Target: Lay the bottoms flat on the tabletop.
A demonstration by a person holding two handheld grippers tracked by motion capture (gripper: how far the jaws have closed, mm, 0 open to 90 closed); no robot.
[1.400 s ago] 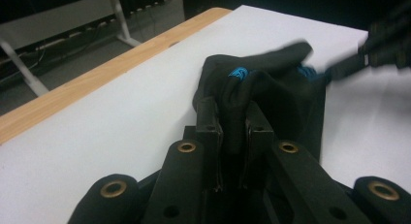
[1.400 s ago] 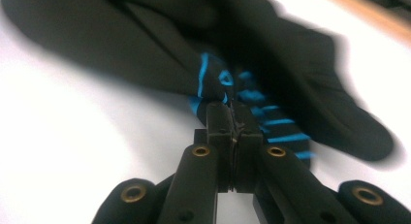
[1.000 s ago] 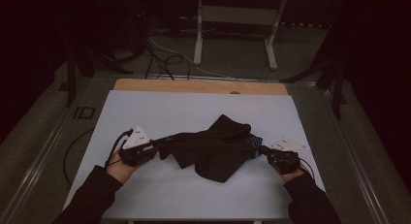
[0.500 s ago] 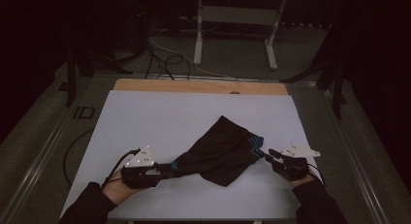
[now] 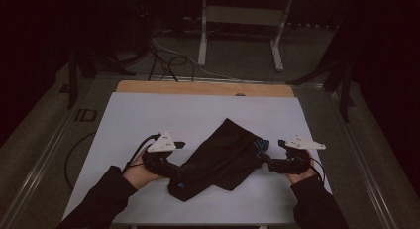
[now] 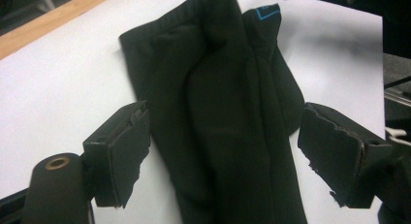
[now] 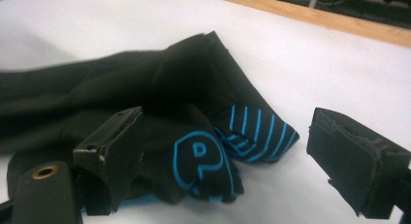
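While a black garment (image 5: 223, 157) lies folded on the white table (image 5: 148, 115), we see our left gripper (image 5: 174, 165) at its near left end and our right gripper (image 5: 267, 158) at its blue-printed end. Both grippers' jaws gape wide, holding nothing.
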